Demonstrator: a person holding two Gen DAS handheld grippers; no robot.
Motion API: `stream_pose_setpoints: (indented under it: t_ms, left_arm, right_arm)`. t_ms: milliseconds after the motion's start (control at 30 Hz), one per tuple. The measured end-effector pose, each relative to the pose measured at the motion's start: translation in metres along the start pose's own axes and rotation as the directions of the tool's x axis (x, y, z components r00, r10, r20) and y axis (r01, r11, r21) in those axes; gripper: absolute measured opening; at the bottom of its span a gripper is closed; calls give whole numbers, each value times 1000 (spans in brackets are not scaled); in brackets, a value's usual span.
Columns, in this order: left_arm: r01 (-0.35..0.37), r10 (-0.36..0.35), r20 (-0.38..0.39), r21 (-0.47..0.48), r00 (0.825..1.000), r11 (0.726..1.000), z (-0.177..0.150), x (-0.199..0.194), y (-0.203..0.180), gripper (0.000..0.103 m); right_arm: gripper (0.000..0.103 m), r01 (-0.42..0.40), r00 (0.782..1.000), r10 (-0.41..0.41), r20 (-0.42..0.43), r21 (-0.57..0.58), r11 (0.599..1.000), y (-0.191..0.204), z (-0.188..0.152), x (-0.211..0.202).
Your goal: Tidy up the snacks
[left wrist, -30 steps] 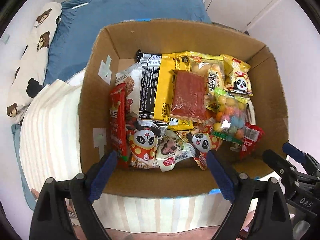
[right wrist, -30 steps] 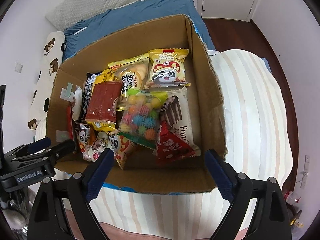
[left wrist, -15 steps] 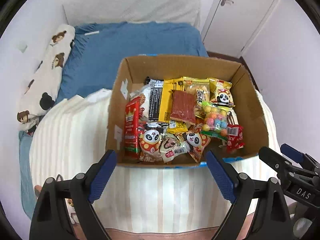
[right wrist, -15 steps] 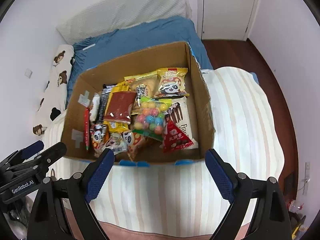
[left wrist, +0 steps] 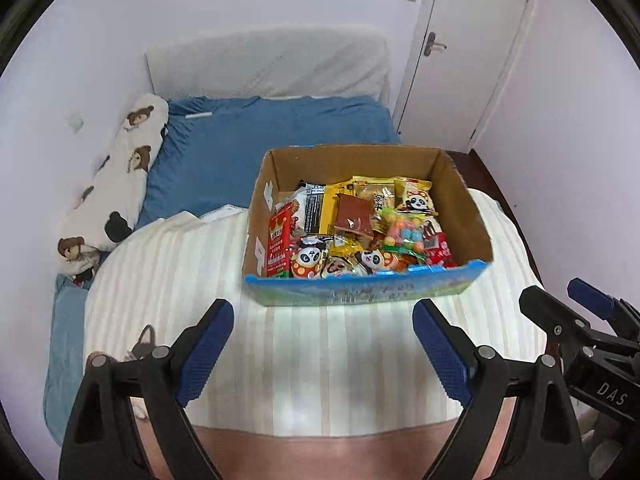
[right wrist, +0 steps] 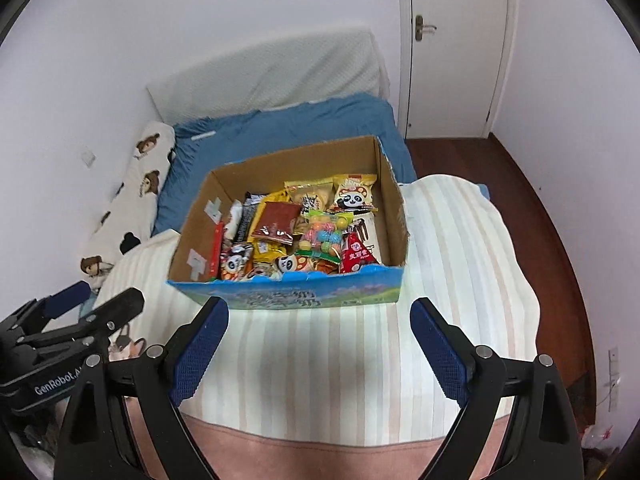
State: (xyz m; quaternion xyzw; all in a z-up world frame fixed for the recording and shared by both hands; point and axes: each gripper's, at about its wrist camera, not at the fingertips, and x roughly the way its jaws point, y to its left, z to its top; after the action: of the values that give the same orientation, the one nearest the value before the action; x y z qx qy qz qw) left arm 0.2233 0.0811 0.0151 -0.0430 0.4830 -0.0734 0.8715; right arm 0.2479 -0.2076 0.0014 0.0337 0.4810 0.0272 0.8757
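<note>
On the cream-and-tan striped blanket [left wrist: 320, 344] that covers the near end of the bed, an open brown cardboard box with a blue printed front panel [left wrist: 360, 292] sits packed with snack packets [left wrist: 360, 224]. Since a second ago both views have widened a great deal — the box filled most of each picture then, and now it sits mid-frame with the white padded headboard [left wrist: 268, 64], the blue bedsheet [left wrist: 248, 152] and the white door [right wrist: 452, 48] all showing. Both grippers have pulled back and up from the box, and nothing came away with them.

The left gripper [left wrist: 323, 350] stands with its blue-padded jaws wide apart and nothing between them; the right gripper [right wrist: 319, 348] is the same (each also shows at the edge of the other's view). The packets look to lie as they did, so this reads as a retreat after filling — the sorting is probably done, or close to it.

The box's long axis runs left to right across both pictures, its blue panel facing the grippers and its open top facing up. Inside, the red flat sachet [left wrist: 354, 216] lies on the yellow packets, the clear bag of coloured candy balls [right wrist: 326, 232] beside it, and the tall red carton [left wrist: 280, 244] stands on edge against the left wall.
</note>
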Motion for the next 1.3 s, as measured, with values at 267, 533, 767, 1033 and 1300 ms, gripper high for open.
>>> stream_pose_setpoints:
  t_ms: [267, 533, 767, 1033, 1300]
  left_arm:
    - [-28, 27, 100, 9, 995, 1000, -36, -56, -4, 92]
    - [-34, 34, 136, 3, 990, 999, -68, -93, -5, 92]
    - [-25, 29, 142, -26, 989, 999, -85, -111, -2, 92]
    - [-34, 39, 169, -36, 985, 999, -94, -127, -3, 92]
    - [-59, 65, 194, -37, 979, 998, -80, -114, -4, 100]
  right_arm:
    - [94, -2, 995, 3, 100, -6, 1000, 2, -42, -71]
    - [95, -2, 987, 8, 159, -35, 999, 8, -77, -124]
    - [99, 0, 981, 11, 195, -55, 998, 15, -99, -155]
    - [101, 5, 978, 7, 207, -59, 998, 16, -114, -171]
    - [101, 42, 976, -34, 217, -31, 999, 8, -99, -153]
